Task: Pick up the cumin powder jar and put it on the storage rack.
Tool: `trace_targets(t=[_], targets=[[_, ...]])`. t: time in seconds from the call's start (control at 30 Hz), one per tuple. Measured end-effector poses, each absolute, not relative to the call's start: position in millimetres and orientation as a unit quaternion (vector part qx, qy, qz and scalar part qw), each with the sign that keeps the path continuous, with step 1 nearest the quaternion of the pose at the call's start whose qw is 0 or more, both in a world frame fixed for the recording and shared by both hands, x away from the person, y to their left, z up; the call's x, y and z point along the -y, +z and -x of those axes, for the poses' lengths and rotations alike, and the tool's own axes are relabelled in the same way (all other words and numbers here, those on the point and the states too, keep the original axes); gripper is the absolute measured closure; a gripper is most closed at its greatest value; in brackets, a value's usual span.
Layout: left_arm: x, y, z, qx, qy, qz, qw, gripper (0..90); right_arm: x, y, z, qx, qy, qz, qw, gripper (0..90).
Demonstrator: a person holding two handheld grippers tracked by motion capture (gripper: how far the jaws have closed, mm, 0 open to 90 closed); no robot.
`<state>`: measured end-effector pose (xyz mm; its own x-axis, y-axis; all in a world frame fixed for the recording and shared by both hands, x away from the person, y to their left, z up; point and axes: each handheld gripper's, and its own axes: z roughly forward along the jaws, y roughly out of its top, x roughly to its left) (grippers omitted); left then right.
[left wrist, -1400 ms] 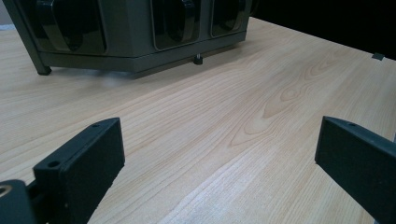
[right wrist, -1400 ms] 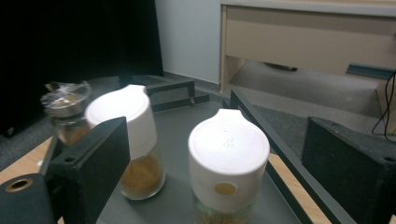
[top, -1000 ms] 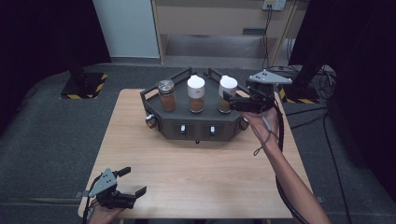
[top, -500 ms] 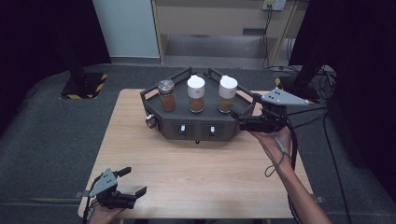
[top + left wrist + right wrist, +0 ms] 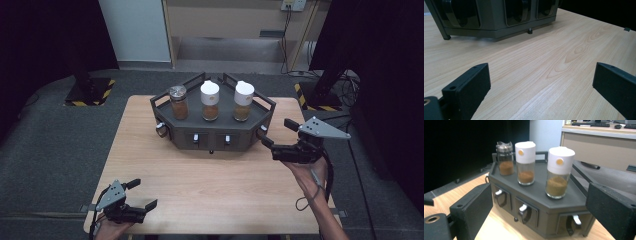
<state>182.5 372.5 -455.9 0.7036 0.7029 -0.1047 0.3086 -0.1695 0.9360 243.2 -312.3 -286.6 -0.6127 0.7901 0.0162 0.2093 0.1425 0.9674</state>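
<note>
a: item: dark grey angular spice rack (image 5: 215, 137), at the far middle of the wooden table, feet down, small drawers with pale pulls across its front faces, all shut.

b: on top?

a: three upright jars of brown powder in a row: steel-capped jar (image 5: 178, 102), white-capped middle jar (image 5: 210, 100), white-capped end jar (image 5: 243, 101) with an orange dot, nearest the right gripper (image 5: 275, 135).
</note>
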Motion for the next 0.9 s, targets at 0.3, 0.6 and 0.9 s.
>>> trace_targets(t=[0.3,0.6,0.9], targets=[[-372.6,-456.9,-184.8,-0.34,0.177,-0.743,0.549,0.1,329.9,-303.7,-227.5,-0.706,0.552,-0.352,0.27,7.2],[-373.4,-457.3,-184.0,-0.34,0.177,-0.743,0.549,0.1,343.4,-328.3,-207.3,-0.706,0.549,-0.359,0.267,6.9],[-373.2,-456.9,-183.4,-0.339,0.179,-0.744,0.548,0.1,354.8,-360.0,-186.3,-0.702,0.545,-0.369,0.273,6.6]])
